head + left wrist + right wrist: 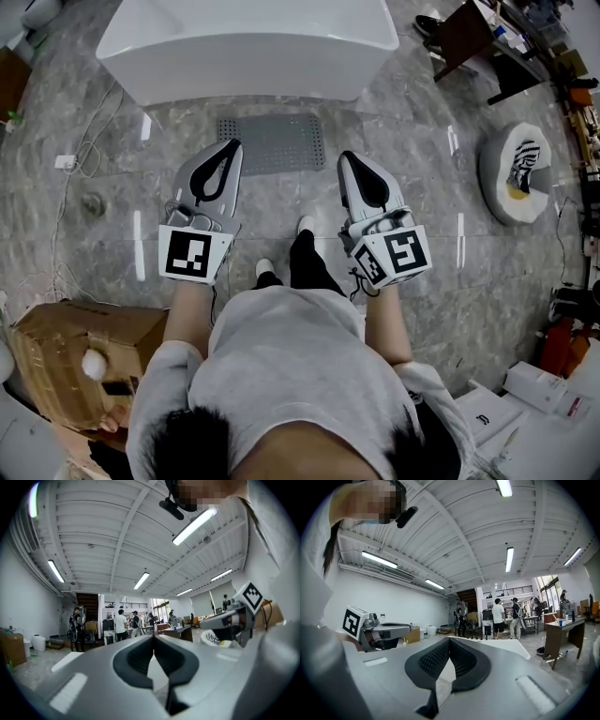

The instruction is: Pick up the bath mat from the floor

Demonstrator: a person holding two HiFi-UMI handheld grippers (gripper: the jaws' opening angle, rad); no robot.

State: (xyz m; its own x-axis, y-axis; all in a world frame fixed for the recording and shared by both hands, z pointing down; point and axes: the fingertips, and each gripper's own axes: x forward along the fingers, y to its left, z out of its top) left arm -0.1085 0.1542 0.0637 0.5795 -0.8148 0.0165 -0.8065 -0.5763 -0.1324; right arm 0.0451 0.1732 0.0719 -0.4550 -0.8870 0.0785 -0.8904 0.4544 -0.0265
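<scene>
Two grey plastic claws are where we start. The left gripper (232, 144) has its jaws pressed together with nothing between them; its own view shows the dark ribbed pads meeting at the tip. The right gripper (348, 157) is the same, closed tight and empty. In the head view both point toward twelve o'clock, side by side but apart. Each carries a black-and-white marker cube at its six o'clock end, the left cube (195, 253) and the right cube (396, 255), with the person's forearms behind them.

Just past the two tips, at twelve o'clock and between them, we see the grey perforated rectangular bath mat (272, 142). It lies flat on the grey marbled stone floor (422, 216), and neither claw touches it. Its far edge lies just beside the glossy white bathtub (248, 42), further out at twelve. At six o'clock from the claws we see the person's white shoe tips (305, 224).

Further out, a crumpled brown cardboard box (80, 347) sits at eight o'clock and a thin looped cable (80, 159) at nine. A round white cushion (514, 173) holding something zebra-striped lies at three, and a dark wooden table (467, 33) stands at one. In the gripper views we see several people (121, 624) standing well off at twelve, under a white ribbed ceiling.
</scene>
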